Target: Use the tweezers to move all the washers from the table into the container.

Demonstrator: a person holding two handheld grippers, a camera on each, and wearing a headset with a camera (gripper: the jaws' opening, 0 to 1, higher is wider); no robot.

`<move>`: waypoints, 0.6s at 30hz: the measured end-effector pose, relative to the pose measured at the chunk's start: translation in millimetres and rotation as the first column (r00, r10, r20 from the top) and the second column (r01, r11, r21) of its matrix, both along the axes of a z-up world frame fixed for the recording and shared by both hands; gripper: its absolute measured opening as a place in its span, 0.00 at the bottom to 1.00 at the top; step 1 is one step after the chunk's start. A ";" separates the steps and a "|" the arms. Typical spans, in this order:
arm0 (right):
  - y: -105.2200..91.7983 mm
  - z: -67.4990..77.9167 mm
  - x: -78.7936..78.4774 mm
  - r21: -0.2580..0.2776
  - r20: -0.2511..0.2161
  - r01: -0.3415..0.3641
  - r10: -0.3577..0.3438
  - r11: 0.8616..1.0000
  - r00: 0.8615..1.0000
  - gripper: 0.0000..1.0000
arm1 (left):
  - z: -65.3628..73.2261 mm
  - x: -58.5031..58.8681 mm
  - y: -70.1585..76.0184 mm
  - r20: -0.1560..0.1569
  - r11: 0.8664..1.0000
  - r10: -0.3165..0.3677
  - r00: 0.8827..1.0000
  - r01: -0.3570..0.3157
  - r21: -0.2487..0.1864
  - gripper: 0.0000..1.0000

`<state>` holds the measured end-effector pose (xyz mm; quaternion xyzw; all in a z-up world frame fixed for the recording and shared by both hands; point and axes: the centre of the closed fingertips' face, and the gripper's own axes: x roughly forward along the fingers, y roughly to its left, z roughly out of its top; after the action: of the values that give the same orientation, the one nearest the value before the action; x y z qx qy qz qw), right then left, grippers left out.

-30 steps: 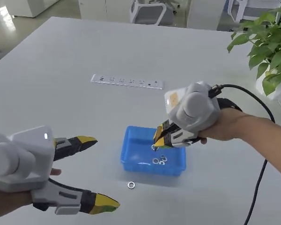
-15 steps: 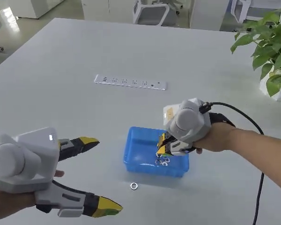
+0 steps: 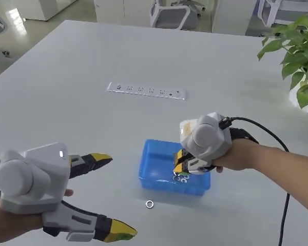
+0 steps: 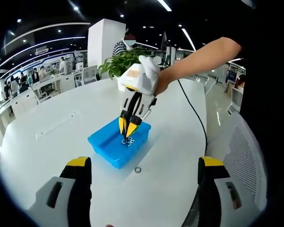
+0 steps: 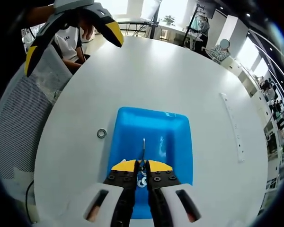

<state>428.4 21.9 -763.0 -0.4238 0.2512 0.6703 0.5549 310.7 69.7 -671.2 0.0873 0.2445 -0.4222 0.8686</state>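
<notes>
- The square blue plastic container (image 3: 169,185) is smooth and glossy, with pale highlights on its floor.
- The small silver metal washer (image 3: 150,204) has a bright, polished shine.
- The thin metal tweezers (image 5: 143,147) look bare and silvery.
- The wide white table (image 3: 92,61) has a smooth, mostly matt top with a soft sheen.
- The left gripper (image 3: 115,197) and right gripper (image 3: 178,166) have smooth white plastic shells, and black jaws with satin yellow tips.
- The long white plastic power strip (image 3: 146,91) is smooth.
</notes>
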 end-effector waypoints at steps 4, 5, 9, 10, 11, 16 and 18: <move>-0.2 0.2 -0.5 0.000 0.005 -0.004 0.004 1.000 1.000 0.08 | -0.1 -0.5 1.2 -0.002 1.000 0.000 1.000 0.000 0.002 0.98; -0.8 0.3 -1.0 -0.001 0.006 -0.006 0.006 1.000 1.000 0.08 | 0.3 -0.4 1.5 -0.001 1.000 0.002 1.000 -0.002 0.001 0.99; -0.8 5.2 0.1 0.009 0.012 -0.004 0.004 1.000 1.000 0.08 | 1.4 0.0 1.8 0.001 1.000 0.003 1.000 -0.003 0.001 0.99; -0.7 6.4 0.5 0.013 0.015 -0.004 0.003 1.000 1.000 0.08 | 1.6 0.1 1.9 0.001 1.000 0.002 1.000 -0.002 0.001 0.99; -1.0 8.2 1.0 0.014 0.021 -0.005 0.005 1.000 1.000 0.08 | 2.0 0.1 1.8 0.001 1.000 0.003 1.000 -0.003 -0.001 0.99; -2.8 15.4 1.3 0.028 0.027 -0.004 0.003 1.000 1.000 0.08 | 3.9 0.5 1.9 0.005 1.000 0.005 1.000 -0.005 -0.001 0.98; -2.6 20.1 1.1 0.041 0.029 0.001 -0.002 0.999 1.000 0.08 | 4.2 0.3 2.1 0.005 1.000 0.005 1.000 -0.005 -0.001 0.98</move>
<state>429.5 19.3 -742.9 -0.4220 0.2295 0.6687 0.5676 311.0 71.9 -667.0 0.0874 0.2422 -0.4198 0.8703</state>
